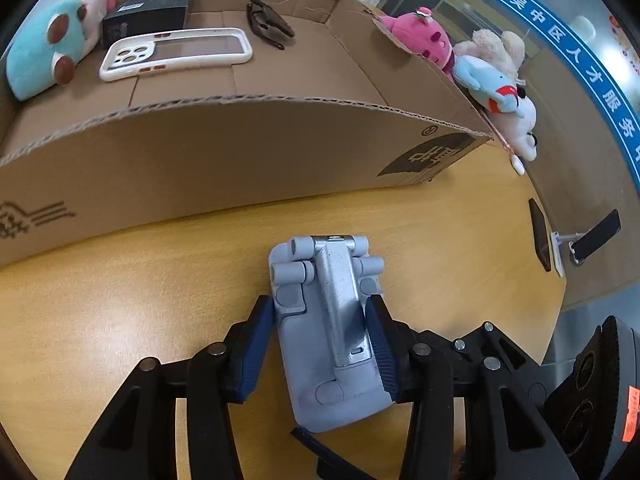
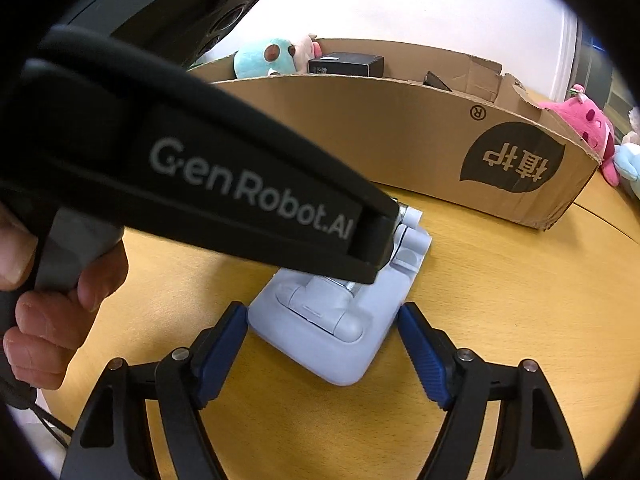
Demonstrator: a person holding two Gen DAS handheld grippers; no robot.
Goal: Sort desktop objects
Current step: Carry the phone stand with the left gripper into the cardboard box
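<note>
- While the left gripper point(image 1: 326, 344) is clamped on the grey phone stand point(image 1: 332, 332) at lower centre, it should lift straight, then clear the cardboard box point(image 1: 240, 152) wall above.
- The right gripper point(image 2: 320, 356) stands apart, touching nothing.

A wooden table point(image 1: 120, 300) with a pale yellow top fills the near ground, its right edge curved. At that right edge a dark flat slab point(image 1: 540, 236) stands on its side. Just right of it, a black phone point(image 1: 596, 236) sits tilted in a white clamp mount. Far right, a blue band point(image 1: 576, 60) with white characters crosses a glass wall. A white wall point(image 2: 400, 0) stands far behind.
</note>
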